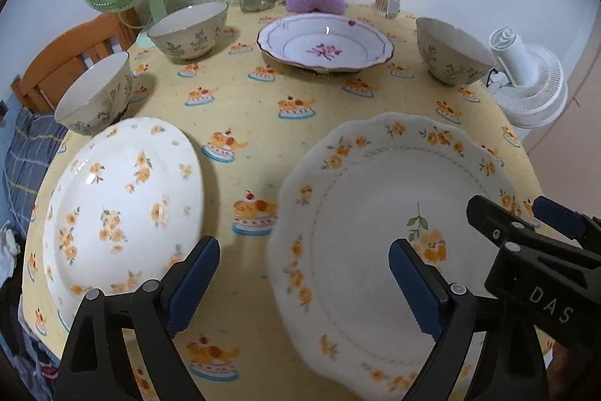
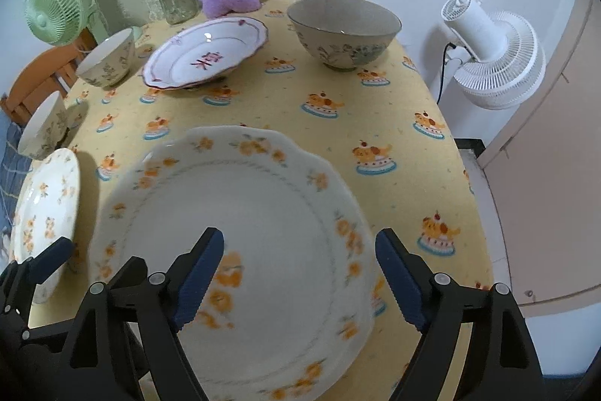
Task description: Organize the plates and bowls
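Both tongs stood wide, gripping nothing. Left tongs (image 1: 304, 284) hung over the near-left rim of the scalloped plate (image 1: 375, 232) (landmark); right tongs (image 2: 300, 280) hung over its near-right rim, pads clear of it. The plate lay flat on the surface (image 1: 244, 108). A round floral plate (image 1: 124, 205) lay just left of it. The pink-rimmed plate (image 1: 325, 42) sat beyond it, one bowl (image 1: 452, 49) beyond-right, two bowls (image 1: 189, 29) (image 1: 95, 93) beyond-left.
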